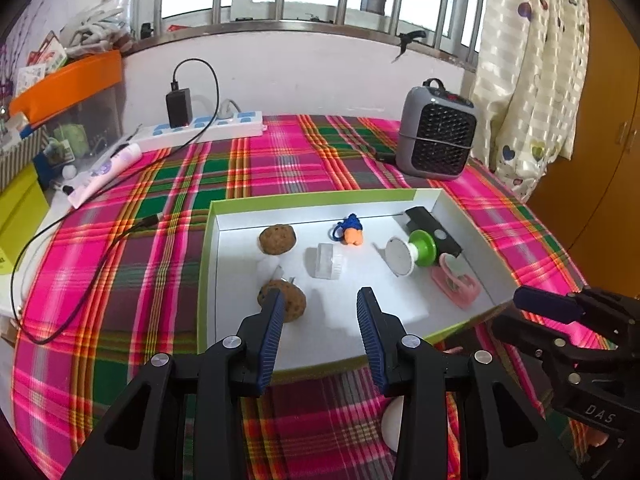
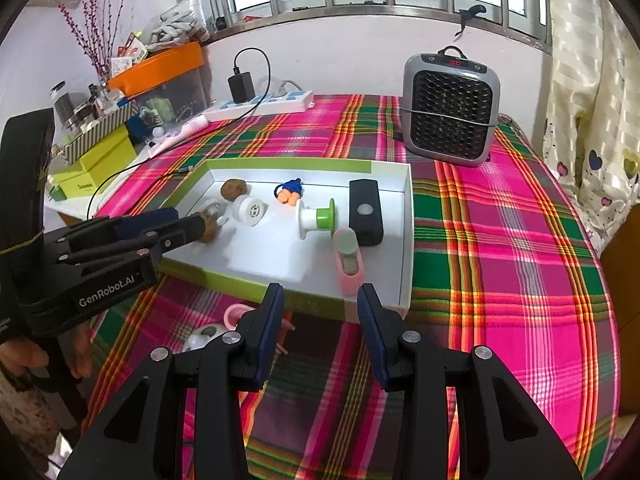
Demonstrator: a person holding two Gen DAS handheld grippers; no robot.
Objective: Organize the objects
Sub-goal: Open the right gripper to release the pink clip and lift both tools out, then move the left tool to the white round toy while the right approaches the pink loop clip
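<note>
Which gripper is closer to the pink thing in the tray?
Right. The right gripper sits just in front of the pink thing, outside the tray; the left gripper hovers by the brown balls.

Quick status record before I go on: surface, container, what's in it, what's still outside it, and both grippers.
surface: plaid tablecloth
container: shallow white box with green rim
in box: two brown walnuts; clear plastic cap; blue-and-orange toy figure; green-and-white spool; black rectangular device; pink clip-like item
outside box: small pink and white items on the cloth in front of the box, partly hidden
left gripper: open, empty, over the box's near part
right gripper: open, empty, at the box's near edge
</note>
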